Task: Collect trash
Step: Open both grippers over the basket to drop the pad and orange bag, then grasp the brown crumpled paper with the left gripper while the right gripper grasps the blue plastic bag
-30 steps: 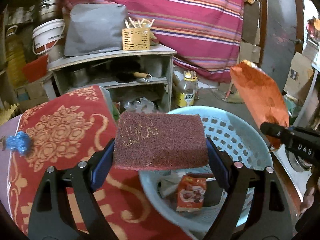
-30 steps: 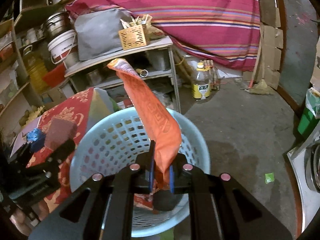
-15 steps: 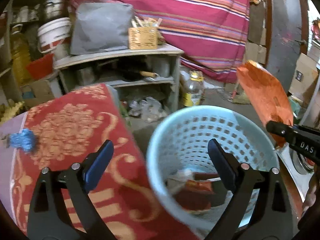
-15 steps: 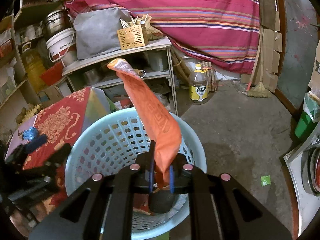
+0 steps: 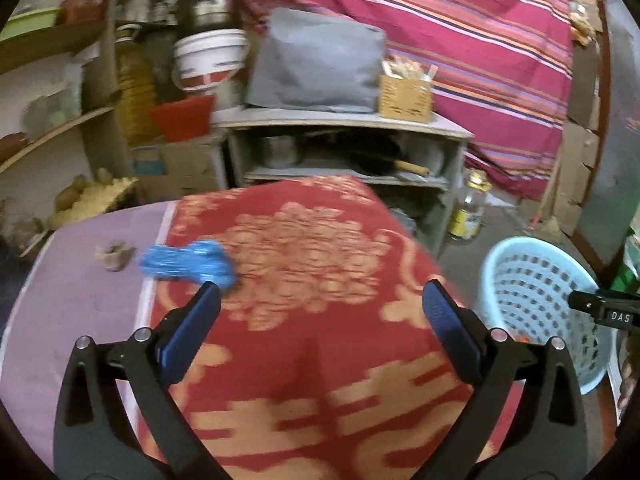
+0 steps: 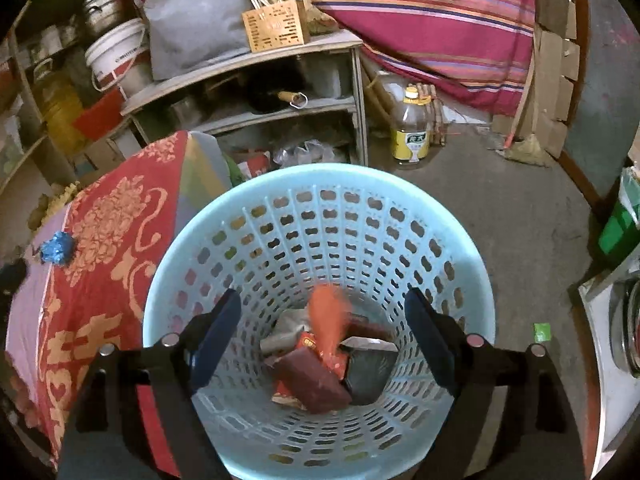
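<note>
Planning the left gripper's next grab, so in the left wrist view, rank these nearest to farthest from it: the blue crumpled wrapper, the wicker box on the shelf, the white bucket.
1. blue crumpled wrapper, on the cloth, just beyond the left gripper, toward the view's left.
2. wicker box, on the shelf top, right of centre.
3. white bucket, back left.

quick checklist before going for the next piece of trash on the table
1. Left hand-held gripper open and empty: ok, its jaws have just been opening and nothing is between them.
2. Right hand-held gripper free: ok, its jaws have just opened and the orange wrapper is dropping into the blue basket.
3. Next target in view: ok, the blue crumpled piece lies on the red cloth by its edge, just ahead of the left finger.
4. Left gripper lined up on it: not ok, the piece sits left of the jaw gap.
5. Small brown scrap on the purple cover: cannot tell whether it is trash, view is blurred.
</note>
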Available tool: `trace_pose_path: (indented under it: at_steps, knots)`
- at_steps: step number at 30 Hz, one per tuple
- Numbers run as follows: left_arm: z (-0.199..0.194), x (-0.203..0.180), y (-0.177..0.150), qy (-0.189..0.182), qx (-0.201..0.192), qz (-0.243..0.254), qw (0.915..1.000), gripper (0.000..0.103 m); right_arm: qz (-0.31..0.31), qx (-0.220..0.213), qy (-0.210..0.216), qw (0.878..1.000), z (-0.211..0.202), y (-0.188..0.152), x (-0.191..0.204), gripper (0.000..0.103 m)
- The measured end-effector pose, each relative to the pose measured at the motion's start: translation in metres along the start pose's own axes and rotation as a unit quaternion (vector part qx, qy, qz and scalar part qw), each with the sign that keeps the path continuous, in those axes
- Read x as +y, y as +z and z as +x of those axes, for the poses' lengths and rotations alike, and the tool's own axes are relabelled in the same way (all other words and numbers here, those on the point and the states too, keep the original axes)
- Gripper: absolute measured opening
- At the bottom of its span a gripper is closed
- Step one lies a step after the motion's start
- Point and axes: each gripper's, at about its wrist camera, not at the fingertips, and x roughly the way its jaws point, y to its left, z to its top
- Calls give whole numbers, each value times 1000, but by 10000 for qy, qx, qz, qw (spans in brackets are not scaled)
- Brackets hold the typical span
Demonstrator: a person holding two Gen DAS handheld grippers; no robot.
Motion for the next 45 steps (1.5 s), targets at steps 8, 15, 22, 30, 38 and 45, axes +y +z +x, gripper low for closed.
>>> trace_pose_path:
  at_steps: [8,15,22,30,38,45]
  knots:
    - [-15,96,2,564,-9,-452,9974,97,-284,-476,-137,9984,-18,8,49,83]
    - [-10,166,-1,1001,137,-687,9925,97,-787,-1024,322,9911,-33,11,129,86]
    - [12,223,3,1185,337,-841,9888,97,-1015,-1071,676,9867,-14,11,207,93]
    - [69,256,12,1127,655,-711,9889,97,-1332,-815,848,9841,23,16,279,94]
    - [131,272,16,887,974,-720,9887,84,-1404,-471,895,9849,54,17,306,96]
    - [145,277,11,559,1190,-835,9878,50,-1502,-350,1209,9806,53,17,323,96]
